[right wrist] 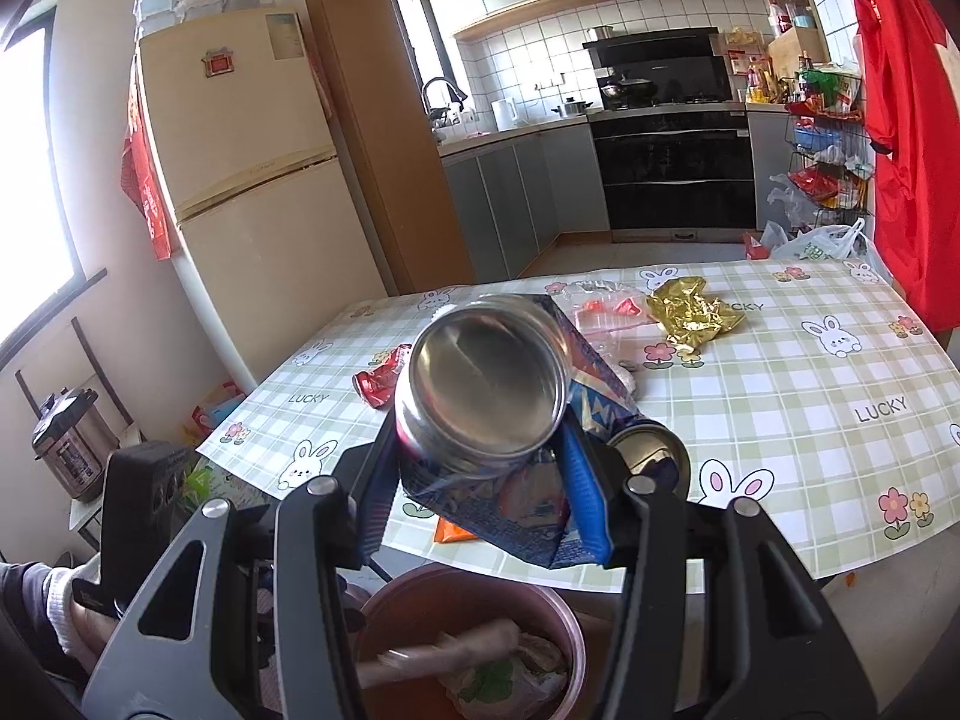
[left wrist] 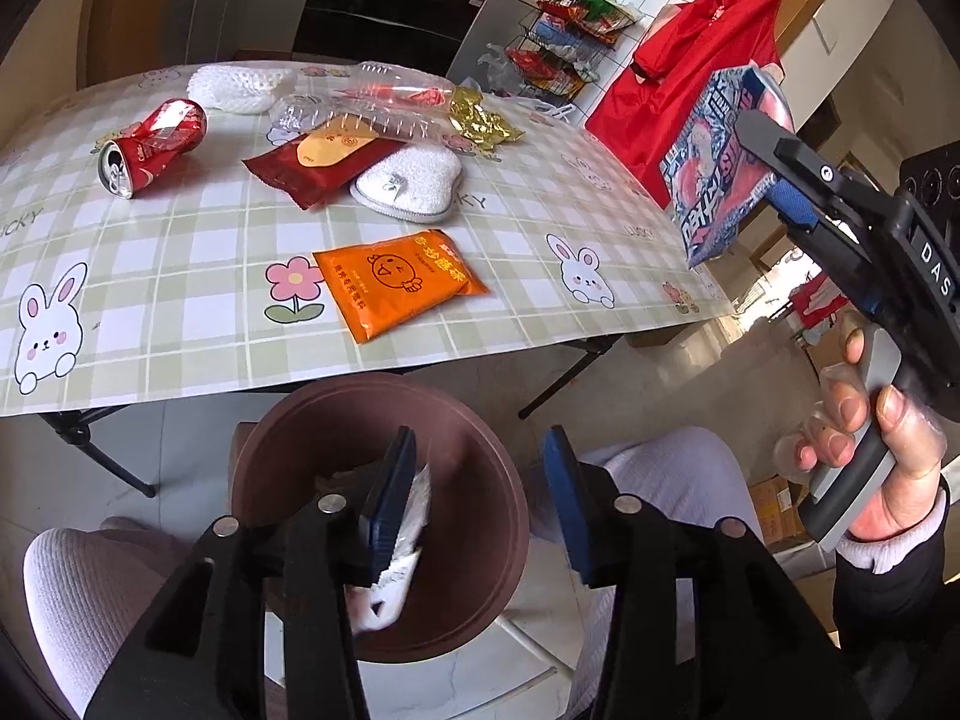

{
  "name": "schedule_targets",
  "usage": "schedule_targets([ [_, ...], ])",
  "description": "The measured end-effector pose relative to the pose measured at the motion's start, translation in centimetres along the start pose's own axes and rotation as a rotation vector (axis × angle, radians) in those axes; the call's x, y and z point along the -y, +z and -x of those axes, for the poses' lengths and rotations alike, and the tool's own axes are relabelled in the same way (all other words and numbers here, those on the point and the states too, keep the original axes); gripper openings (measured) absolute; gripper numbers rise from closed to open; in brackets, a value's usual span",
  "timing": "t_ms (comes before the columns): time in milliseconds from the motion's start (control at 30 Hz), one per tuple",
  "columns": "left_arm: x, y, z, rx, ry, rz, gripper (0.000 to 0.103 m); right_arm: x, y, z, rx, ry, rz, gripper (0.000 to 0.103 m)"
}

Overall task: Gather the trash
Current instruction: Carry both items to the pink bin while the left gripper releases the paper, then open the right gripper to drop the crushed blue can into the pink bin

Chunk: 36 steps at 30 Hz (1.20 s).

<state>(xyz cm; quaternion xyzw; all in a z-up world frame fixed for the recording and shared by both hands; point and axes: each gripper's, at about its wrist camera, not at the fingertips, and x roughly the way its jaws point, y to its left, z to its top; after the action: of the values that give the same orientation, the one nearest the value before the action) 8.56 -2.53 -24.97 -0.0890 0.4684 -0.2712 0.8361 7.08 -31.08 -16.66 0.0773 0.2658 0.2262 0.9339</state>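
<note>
While your right gripper (right wrist: 480, 468) is clamping a crushed blue printed can (right wrist: 486, 384) between its blue pads, you are holding it above the brown bin (right wrist: 564, 618), which sits low in the right wrist frame; judged from that alignment, you are carrying the can over for a drop. The same can (left wrist: 720, 162) is showing at the right edge of the left wrist frame, pinched well off the table (left wrist: 180, 276). Your left gripper (left wrist: 480, 504) is hanging with its jaws apart directly over the bin's (left wrist: 480, 600) mouth; a white wrapper (left wrist: 402, 546) is lying just against the left pad, and I cannot tell whether it is stuck there or already loose inside. The left view is giving you the remaining trash: a red can (left wrist: 156, 144) at upper left, a dark red packet (left wrist: 324, 165), an orange sachet (left wrist: 396, 282) at centre, clear plastic bottles (left wrist: 384, 102), gold foil (left wrist: 480, 120) and white foam netting (left wrist: 234, 87). The right view is hiding most of these behind the held can, but it alone is showing the can's shiny base and the bin's contents beneath.
</note>
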Motion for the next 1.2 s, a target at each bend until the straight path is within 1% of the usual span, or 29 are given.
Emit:
schedule_targets([
  [67, -0.2, 0.4, 1.0, 0.034, 0.022, -0.001, 0.052, -0.2, 0.1, 0.1, -0.003, 0.004, 0.007, 0.051],
  [133, -0.5, 1.0, 2.6, 0.087, 0.049, 0.007, 0.065, -0.6, 0.1, 0.1, -0.006, 0.009, 0.022, 0.051],
  [167, -0.8, 1.2, 3.6, 0.121, 0.064, 0.013, 0.067, -0.8, 0.1, 0.2, -0.008, 0.009, 0.030, 0.051],
  [200, -1.0, 1.5, 4.7, 0.160, 0.085, 0.018, 0.074, -1.0, 0.2, 0.2, -0.010, 0.009, 0.040, 0.051],
  [233, -1.2, 1.8, 5.8, 0.195, 0.116, 0.024, 0.083, -1.4, 0.3, 0.2, -0.013, 0.010, 0.051, 0.051],
  [267, -1.3, 2.1, 7.0, 0.236, 0.156, 0.029, 0.086, -1.7, 0.4, 0.3, -0.016, 0.013, 0.059, 0.051],
  [333, -1.5, 2.6, 9.4, 0.322, 0.212, 0.031, 0.095, -2.3, 0.6, 0.4, -0.023, 0.022, 0.074, 0.051],
  [433, -1.8, 3.0, 12.6, 0.433, 0.299, 0.030, 0.097, -3.5, 0.7, 0.4, -0.037, 0.035, 0.102, 0.051],
  [533, -2.2, 2.8, 15.0, 0.502, 0.341, 0.033, 0.097, -4.8, 0.6, 0.3, -0.060, 0.064, 0.112, 0.051],
  [700, -2.8, 1.1, 16.2, 0.529, 0.395, 0.032, 0.097, -7.1, 0.2, -0.3, -0.100, 0.084, 0.151, 0.051],
  [800, -3.7, 0.3, 16.5, 0.522, 0.386, 0.054, 0.097, -8.4, -0.1, -0.8, -0.126, 0.091, 0.179, 0.051],
  [967, -5.0, -0.4, 17.1, 0.535, 0.396, 0.092, 0.097, -10.0, -0.7, -1.9, -0.168, 0.102, 0.207, 0.052],
  [1100, -5.6, -0.6, 16.9, 0.518, 0.433, 0.096, 0.097, -10.8, -1.1, -2.6, -0.196, 0.112, 0.222, 0.052],
  [1200, -5.9, -0.6, 16.7, 0.513, 0.436, 0.098, 0.097, -10.8, -1.4, -3.0, -0.210, 0.120, 0.227, 0.052],
])
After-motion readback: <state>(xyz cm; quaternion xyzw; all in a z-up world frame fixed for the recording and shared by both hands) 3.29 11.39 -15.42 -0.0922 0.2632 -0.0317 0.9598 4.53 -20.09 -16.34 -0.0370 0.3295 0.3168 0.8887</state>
